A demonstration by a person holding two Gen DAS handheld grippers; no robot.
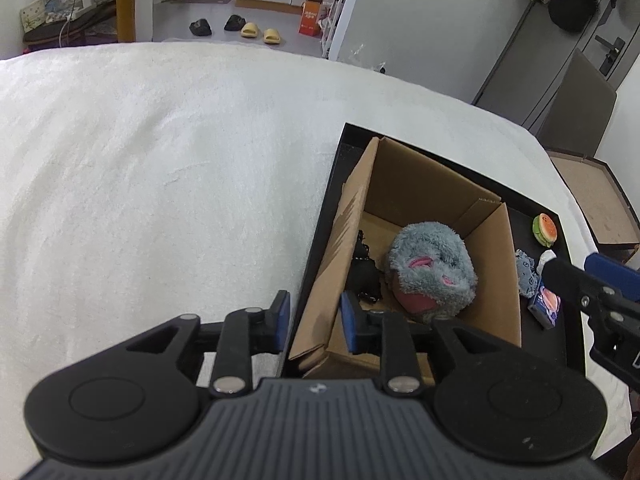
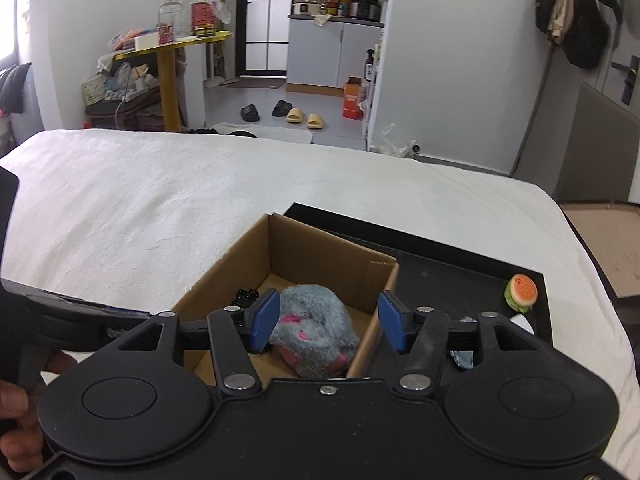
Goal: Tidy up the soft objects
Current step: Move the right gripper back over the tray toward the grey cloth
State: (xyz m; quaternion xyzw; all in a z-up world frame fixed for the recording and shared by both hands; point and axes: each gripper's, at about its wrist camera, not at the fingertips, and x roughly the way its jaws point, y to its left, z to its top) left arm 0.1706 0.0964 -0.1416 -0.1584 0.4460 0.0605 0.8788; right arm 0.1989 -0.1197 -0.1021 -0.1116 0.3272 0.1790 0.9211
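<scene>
A cardboard box (image 1: pixel 404 176) stands on a black tray (image 1: pixel 556 332) on the white bed. In the box lie a grey-and-pink plush toy (image 1: pixel 432 268) and a small black object (image 1: pixel 364 272). My left gripper (image 1: pixel 316 322) is open, its jaws astride the box's near left wall, touching nothing I can see. My right gripper (image 2: pixel 326 326) is open and empty above the box (image 2: pixel 320 256), with the plush (image 2: pixel 312 328) below between its jaws. A burger toy (image 2: pixel 520 293), a small blue plush (image 1: pixel 526 272) and a small printed pack (image 1: pixel 546 306) lie on the tray right of the box.
The white bed cover (image 1: pixel 160 184) spreads left and beyond the tray (image 2: pixel 440 276). Slippers and shoes (image 2: pixel 296 114), an orange carton (image 2: pixel 352 98) and a yellow table (image 2: pixel 168 80) stand on the floor past the bed. A hand (image 2: pixel 16 420) holds the left gripper.
</scene>
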